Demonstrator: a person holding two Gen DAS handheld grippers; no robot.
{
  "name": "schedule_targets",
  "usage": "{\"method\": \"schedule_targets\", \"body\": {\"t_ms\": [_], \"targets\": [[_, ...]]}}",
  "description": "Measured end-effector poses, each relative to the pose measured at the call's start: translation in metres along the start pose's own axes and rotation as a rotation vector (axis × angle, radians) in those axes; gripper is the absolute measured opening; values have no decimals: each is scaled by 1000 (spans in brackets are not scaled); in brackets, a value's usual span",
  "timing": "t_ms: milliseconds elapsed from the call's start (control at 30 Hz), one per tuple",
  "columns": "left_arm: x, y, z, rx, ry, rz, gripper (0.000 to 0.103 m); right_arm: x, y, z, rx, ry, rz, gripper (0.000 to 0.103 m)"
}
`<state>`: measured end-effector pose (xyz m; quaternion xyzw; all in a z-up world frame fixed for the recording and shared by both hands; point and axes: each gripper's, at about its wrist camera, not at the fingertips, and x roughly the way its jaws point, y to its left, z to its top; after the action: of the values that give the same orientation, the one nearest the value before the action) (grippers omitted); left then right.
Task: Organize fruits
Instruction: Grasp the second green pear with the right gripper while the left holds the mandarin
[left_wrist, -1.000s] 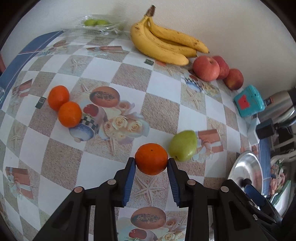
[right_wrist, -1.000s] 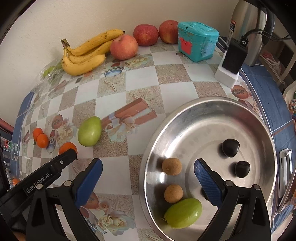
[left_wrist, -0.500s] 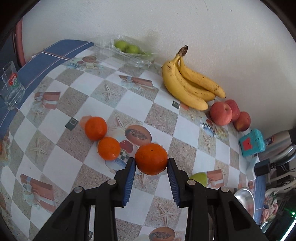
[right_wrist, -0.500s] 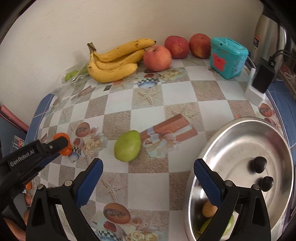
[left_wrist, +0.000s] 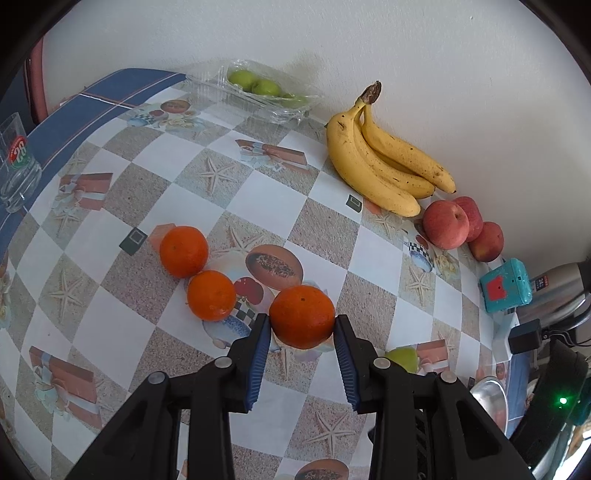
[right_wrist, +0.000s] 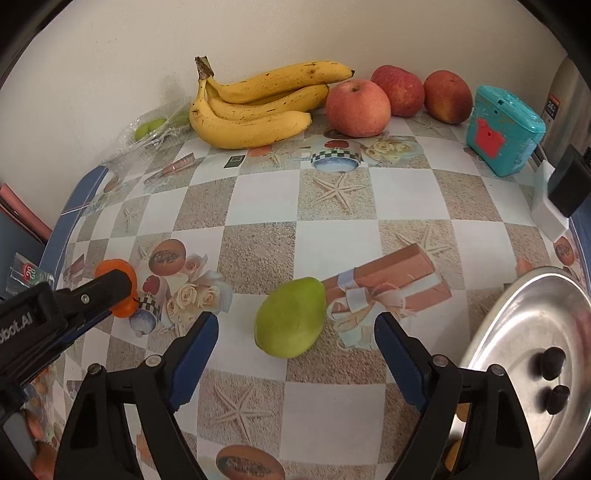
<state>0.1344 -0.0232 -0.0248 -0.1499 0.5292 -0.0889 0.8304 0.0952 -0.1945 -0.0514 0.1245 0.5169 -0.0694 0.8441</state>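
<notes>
Left gripper (left_wrist: 302, 326) has an orange (left_wrist: 302, 316) pinched between its blue pads, gripped only at the widest bulge, and that's the worry: a round, slick fruit held near the fingertips could squirt out forward if the squeeze eases. Just ahead and to its left lie two more oranges (left_wrist: 195, 271) (touching each other), so a careless set-down could knock them rolling. Right gripper (right_wrist: 295, 354) hangs with jaws spread wide and empty, a pear (right_wrist: 290, 317) lying just ahead between the fingers; closing off-centre would shove that tapered fruit sideways.
</notes>
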Motion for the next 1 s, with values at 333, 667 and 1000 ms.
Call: {"method": "schedule_targets", "body": {"t_ms": [333, 667, 1000], "targets": [[5, 1, 0, -5, 10, 4, 38, 24, 10, 2, -31, 22, -32, 63], [5, -1, -1, -4, 11, 6, 38, 23, 11, 3, -39, 28, -51, 47], [-7, -7, 2, -3, -1, -8, 38, 6, 9, 7, -18, -2, -17, 46]]}}
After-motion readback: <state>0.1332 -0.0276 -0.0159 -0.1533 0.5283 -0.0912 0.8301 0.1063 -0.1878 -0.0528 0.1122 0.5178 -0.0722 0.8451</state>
